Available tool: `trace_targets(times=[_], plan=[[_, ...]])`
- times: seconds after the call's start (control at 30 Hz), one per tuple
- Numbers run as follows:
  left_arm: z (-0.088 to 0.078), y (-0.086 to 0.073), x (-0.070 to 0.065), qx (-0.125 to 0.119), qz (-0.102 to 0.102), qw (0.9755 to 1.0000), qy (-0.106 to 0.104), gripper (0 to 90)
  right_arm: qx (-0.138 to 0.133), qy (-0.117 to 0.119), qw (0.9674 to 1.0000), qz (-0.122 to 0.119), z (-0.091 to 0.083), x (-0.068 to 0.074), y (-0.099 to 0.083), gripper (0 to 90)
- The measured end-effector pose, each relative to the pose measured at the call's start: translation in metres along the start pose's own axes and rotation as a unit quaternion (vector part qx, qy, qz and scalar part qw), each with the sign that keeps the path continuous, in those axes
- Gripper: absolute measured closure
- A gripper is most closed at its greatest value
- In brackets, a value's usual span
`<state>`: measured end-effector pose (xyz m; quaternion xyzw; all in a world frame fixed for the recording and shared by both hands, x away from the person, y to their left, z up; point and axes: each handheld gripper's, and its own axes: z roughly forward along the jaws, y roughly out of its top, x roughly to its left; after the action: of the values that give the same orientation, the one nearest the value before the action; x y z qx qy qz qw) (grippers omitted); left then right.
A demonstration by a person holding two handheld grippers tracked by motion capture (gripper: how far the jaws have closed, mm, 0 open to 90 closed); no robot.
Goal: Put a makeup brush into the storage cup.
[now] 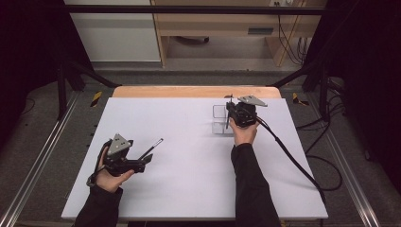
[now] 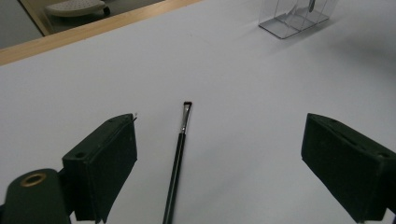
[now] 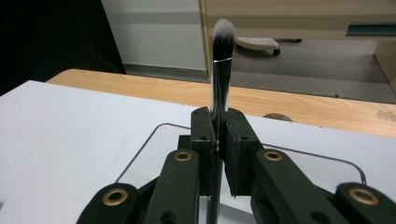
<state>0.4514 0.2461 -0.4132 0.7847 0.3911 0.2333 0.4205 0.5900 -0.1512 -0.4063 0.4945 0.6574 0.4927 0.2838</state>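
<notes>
Currently right claw (image 3: 218, 154) clamped on fluffy makeup brush (image 3: 221, 70), bristles up, handle end hanging over clear organizer (image 1: 220, 119) at far right of desk (image 1: 189, 189). Could snag on a divider or rim and tip the light organizer if lowered off-centre. Might slip or tilt in the grip too, being thin and smooth. Left claw (image 2: 219, 163) spread wide, straddling thin angled brush (image 2: 180, 154) lying flat on the desk. Risks skidding or rolling away if pinched unevenly, being so low against the surface.
</notes>
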Motion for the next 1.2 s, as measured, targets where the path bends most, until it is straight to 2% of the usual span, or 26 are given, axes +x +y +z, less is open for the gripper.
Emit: trace_targets(times=[0.67, 0.83, 1.2], plan=[[0.001, 0.0, -0.001, 0.005, 0.002, 1.0, 0.001, 9.9, 0.025, 0.001, 0.9997, -0.003, -0.001, 0.001, -0.007, 82.9], [0.002, 0.0, -0.001, 0.005, 0.002, 1.0, 0.002, 9.9, 0.025, 0.002, 0.9997, -0.006, -0.003, 0.001, -0.006, 81.5], [0.002, 0.0, -0.001, 0.006, 0.001, 1.0, 0.003, 9.9, 0.013, 0.01, 0.9998, -0.009, -0.02, 0.002, -0.003, 71.4]])
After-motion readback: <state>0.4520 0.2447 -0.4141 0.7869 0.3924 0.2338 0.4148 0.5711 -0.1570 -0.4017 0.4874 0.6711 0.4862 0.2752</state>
